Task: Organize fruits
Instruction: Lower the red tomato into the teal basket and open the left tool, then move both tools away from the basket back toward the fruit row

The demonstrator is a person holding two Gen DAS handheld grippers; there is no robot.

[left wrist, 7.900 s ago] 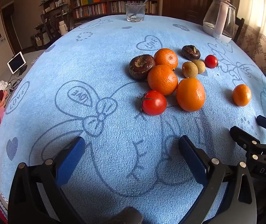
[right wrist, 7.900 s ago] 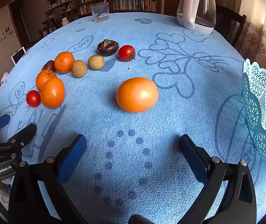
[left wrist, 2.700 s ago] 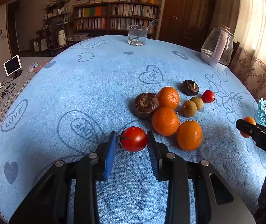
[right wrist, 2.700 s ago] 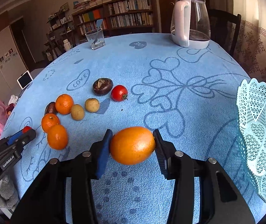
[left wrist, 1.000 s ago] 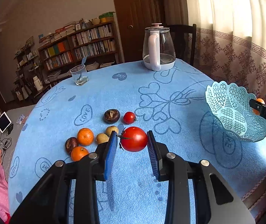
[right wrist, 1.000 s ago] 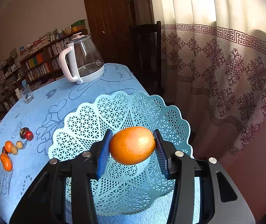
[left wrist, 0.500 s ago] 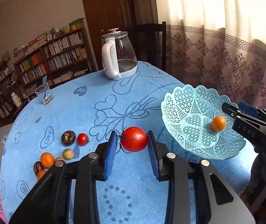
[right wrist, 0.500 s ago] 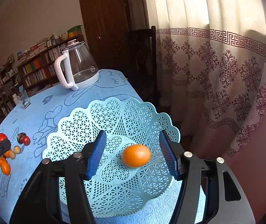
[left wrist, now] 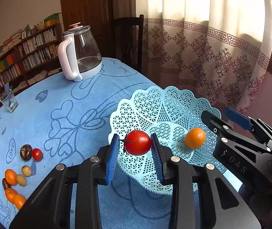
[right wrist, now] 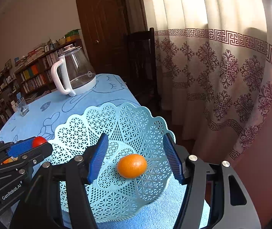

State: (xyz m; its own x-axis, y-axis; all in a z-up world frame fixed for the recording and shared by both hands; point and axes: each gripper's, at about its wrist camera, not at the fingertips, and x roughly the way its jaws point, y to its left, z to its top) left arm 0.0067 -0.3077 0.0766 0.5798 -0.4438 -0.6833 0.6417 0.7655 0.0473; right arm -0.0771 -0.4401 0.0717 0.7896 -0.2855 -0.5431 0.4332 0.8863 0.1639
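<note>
The left gripper (left wrist: 135, 148) is squeezed shut on a red tomato (left wrist: 137, 142), with a blue pad on each side so it cannot fall. It holds the tomato up over the near rim of the basket (left wrist: 155, 103), most likely so the tomato can go down inside. The basket sits at the worktop (left wrist: 63, 99) edge by the curtain. An orange (right wrist: 131, 165) lies in the bottom of the basket. The right gripper (right wrist: 135, 158) is over it with its jaws standing wide apart on either side, and the pads do not touch the orange, so it has hold of nothing. The other fruits (left wrist: 19, 171) lie in a little bunch near the far left edge of the worktop, well apart from the basket. They are not in the basket yet, so I think the job is only just begun.
</note>
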